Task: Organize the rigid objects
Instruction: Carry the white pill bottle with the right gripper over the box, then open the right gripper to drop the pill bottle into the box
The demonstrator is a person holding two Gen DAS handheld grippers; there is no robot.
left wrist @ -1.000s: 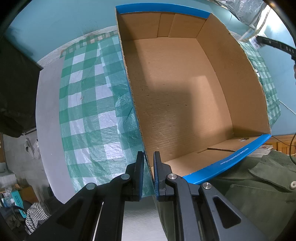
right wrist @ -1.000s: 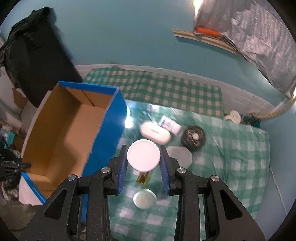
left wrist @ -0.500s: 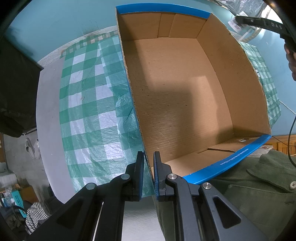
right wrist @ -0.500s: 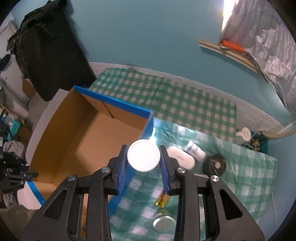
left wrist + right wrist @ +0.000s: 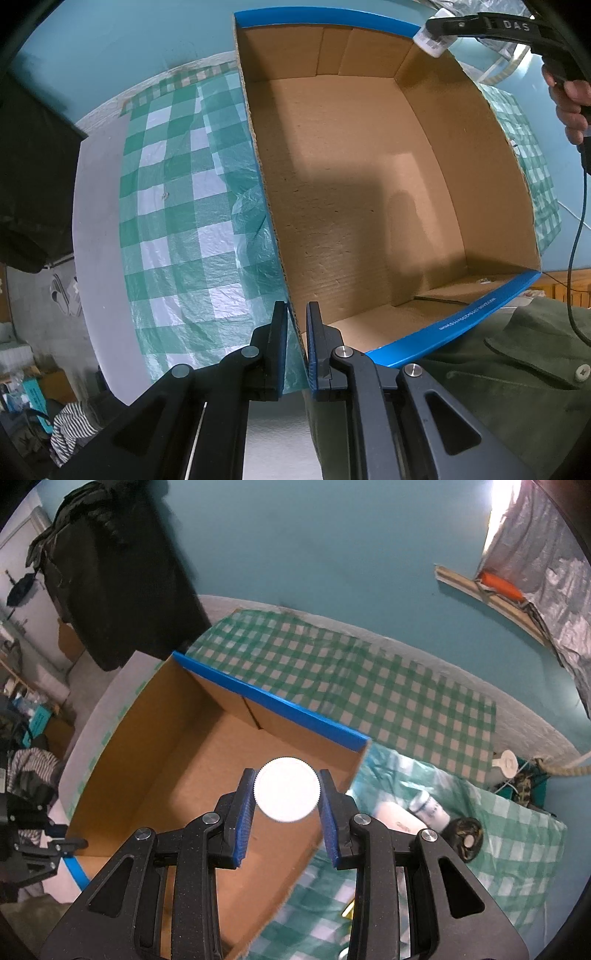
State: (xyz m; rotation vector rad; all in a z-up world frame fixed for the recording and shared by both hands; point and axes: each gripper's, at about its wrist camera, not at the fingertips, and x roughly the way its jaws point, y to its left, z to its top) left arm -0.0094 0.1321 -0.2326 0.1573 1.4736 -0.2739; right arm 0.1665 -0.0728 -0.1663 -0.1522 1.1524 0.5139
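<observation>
- Left gripper [image 5: 296,345] — points straight down at the near left corner of the cardboard box [image 5: 354,206]; its fingers [image 5: 279,347] are pressed together on the box's left wall, one outside, one inside.
- Right gripper [image 5: 287,814] — fingers [image 5: 243,823] pinch a white bottle with a ribbed round cap [image 5: 286,789], cap facing the camera; the bottle hangs above the box's open top, near the far right corner. In the left wrist view the same bottle [image 5: 433,42] shows at the box's far right rim, label visible, with a hand [image 5: 570,107] on the gripper handle.
- Cardboard box — brown inside, blue outer faces, open at the top; nothing lies on its floor. It stands on the green-and-white checked cloth [image 5: 177,206] that covers the bench.
- Green garment [image 5: 498,369] — a person's clothing with a button, just beside the box's near blue wall.
- On the cloth to the right of the box, well apart from the held bottle: a white oblong case [image 5: 397,818], a small white bottle with a printed label [image 5: 430,808] just beyond it, a dark round disc [image 5: 464,840] further right.
- Teal wall [image 5: 332,554] — behind the bench; a dark hanging cloth [image 5: 122,583] at far left.
</observation>
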